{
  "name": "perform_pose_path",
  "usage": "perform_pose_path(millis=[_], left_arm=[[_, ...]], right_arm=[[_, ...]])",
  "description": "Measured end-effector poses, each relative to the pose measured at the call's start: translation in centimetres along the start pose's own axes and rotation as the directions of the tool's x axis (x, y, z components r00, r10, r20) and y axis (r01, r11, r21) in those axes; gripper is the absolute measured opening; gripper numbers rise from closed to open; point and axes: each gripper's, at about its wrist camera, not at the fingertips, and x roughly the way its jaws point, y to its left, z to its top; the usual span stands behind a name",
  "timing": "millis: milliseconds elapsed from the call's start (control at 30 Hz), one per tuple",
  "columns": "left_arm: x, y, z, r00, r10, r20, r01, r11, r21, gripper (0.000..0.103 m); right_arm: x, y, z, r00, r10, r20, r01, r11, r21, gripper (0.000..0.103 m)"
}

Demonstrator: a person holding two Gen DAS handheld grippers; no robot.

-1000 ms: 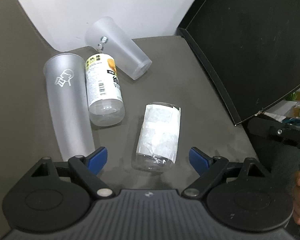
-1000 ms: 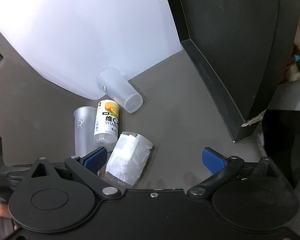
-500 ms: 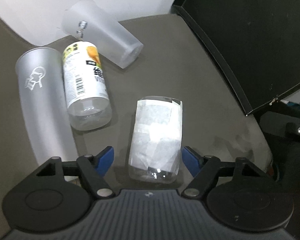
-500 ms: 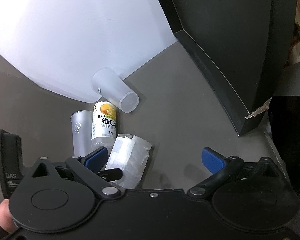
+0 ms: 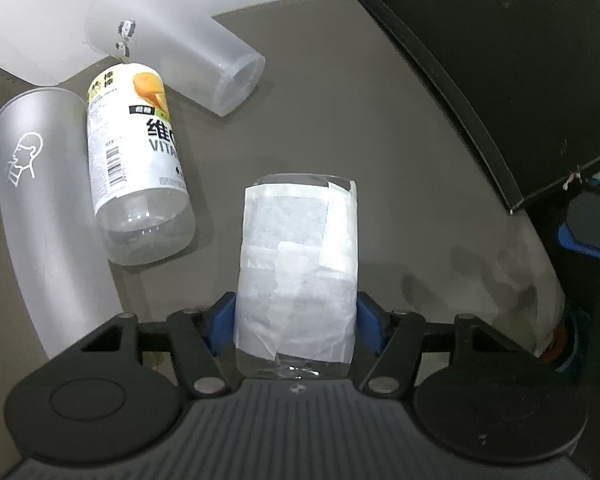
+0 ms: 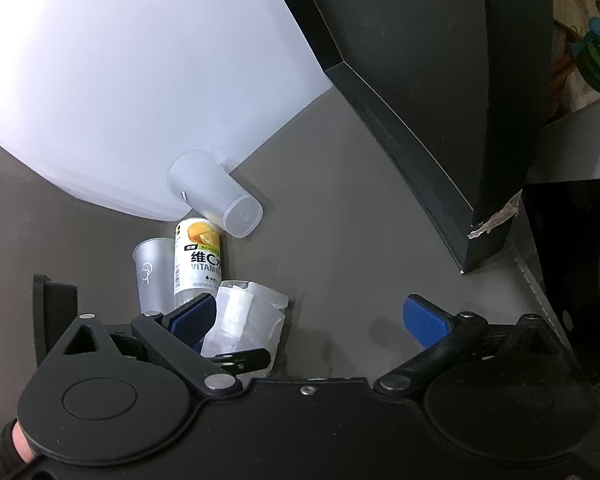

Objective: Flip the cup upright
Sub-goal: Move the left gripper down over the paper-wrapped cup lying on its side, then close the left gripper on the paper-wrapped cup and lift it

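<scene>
In the left wrist view, the left gripper (image 5: 296, 322) has its two blue pads pressed on both sides of the paper-wrapped cup (image 5: 298, 268), so it is grasping the cup. The cup lies on its side on the gray table (image 5: 380, 160), near the camera, with its clear bottom end close to the gripper body and its open end pointing far away. To the left of it lies a clear bottle (image 5: 138, 172) with a yellow and white label, also on its side. Left of the bottle, just beside it, lies a tall frosted cup (image 5: 32, 184) with a small white face drawing. Far behind the bottle lies a second frosted cup (image 5: 180, 44), tipped over, its bottom pointing to the right. A black board (image 5: 500, 52) stands on the right side. In the right wrist view, the right gripper (image 6: 312, 314) is spread wide, with nothing between its blue pads. It hangs over bare table, to the right of the paper-wrapped cup (image 6: 248, 312). The left blue pad sits in front of the cup's left side. The bottle (image 6: 198, 256) and the tall frosted cup (image 6: 152, 272) lie farther away on the left, and the second frosted cup (image 6: 216, 196) lies behind them by a white wall (image 6: 120, 80).
</scene>
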Motion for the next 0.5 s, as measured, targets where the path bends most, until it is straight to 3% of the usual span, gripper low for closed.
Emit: perform_pose_path(millis=[500], left_arm=[[-3.4, -1.9, -1.5, 0.993, -0.080, 0.086, 0.081, 0.997, -0.005, 0.061]], right_arm=[[-0.7, -0.7, -0.5, 0.998, 0.067, 0.013, -0.068, 0.996, 0.051, 0.101]])
